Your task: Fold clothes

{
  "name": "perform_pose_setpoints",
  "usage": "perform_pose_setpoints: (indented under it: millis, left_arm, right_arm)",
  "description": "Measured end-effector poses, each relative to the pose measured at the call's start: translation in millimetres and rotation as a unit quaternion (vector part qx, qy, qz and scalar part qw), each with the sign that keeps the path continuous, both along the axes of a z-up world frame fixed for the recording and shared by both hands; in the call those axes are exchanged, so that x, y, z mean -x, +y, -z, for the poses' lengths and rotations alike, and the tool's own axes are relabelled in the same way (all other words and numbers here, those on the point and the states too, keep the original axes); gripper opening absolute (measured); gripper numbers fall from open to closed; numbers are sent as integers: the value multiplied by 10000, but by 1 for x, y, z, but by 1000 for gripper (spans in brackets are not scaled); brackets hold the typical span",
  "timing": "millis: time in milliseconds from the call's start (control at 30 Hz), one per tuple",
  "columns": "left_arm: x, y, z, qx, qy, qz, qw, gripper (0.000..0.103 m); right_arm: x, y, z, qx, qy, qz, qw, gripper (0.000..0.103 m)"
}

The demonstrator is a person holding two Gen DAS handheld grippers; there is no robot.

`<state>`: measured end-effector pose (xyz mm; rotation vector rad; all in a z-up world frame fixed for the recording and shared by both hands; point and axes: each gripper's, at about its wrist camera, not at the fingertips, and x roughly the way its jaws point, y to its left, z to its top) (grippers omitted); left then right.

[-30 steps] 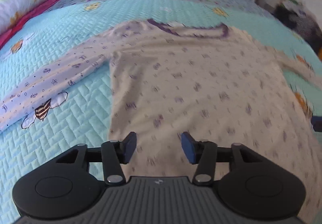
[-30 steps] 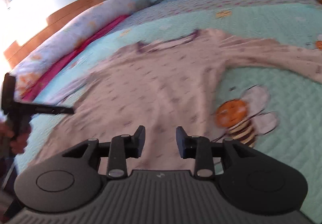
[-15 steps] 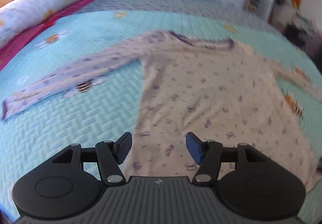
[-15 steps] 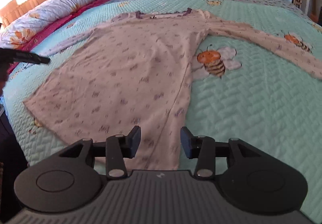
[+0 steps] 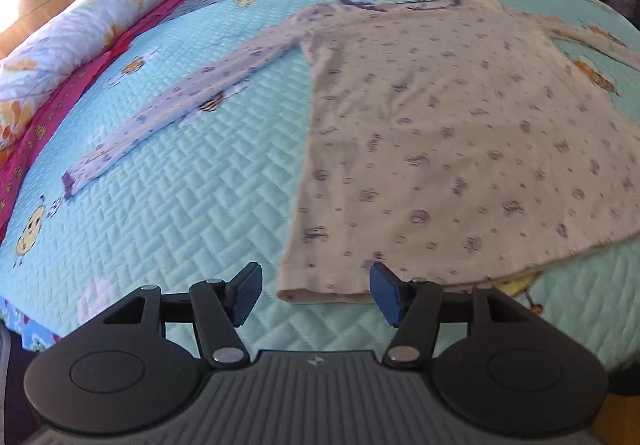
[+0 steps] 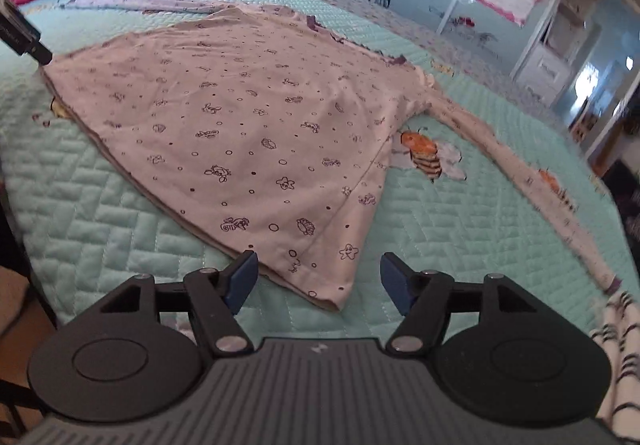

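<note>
On the bed's quilt (image 5: 168, 173), teal with bee prints, the long-sleeved top (image 5: 460, 133) lies flat, front up, pale with small purple prints, collar at the far side, hem toward the cameras. One sleeve (image 5: 180, 113) stretches out over the quilt toward the pillow roll (image 5: 80, 29) and the pink sheet (image 5: 60, 105); the other sleeve (image 6: 532, 181) runs out the opposite way, past a bee print (image 6: 424, 153). Left hand-held gripper (image 5: 316, 293): jaws apart, blue pads clear of the fabric, hovering over the hem's left corner, nothing gripped. Right hand-held gripper (image 6: 318, 279): jaws have just been opening, now wide, with the hem's right corner showing between them but the pads not pressing on it; cannot tell if it touches the cloth. Right view also catches the other gripper's tip (image 6: 20, 33) at the far hem corner. Striped fabric (image 6: 616, 329) at the right edge of the right view.
</note>
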<state>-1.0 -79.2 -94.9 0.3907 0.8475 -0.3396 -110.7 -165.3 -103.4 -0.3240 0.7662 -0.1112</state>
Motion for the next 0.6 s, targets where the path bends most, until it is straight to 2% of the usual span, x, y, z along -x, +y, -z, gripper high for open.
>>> perform_pose_setpoints:
  millis: [133,200,400,600]
  left_arm:
    - [11,-20,1,-175,-120,434,9988,63]
    - [15,-28,1,-232,-146,542,9982,63]
    - [13,-34,0,-87,-6,534,9985,63]
    - [12,-40,-3,66,98,544,9984,63]
  right_arm:
    - [3,15,6,680,35,-336,9971,69]
    - [2,17,7,779,-7,-367,9963,70]
    - [0,23,10,1090,-45,-453,9930,72]
    - [-2,33,14,1581,18,-727,9847,76]
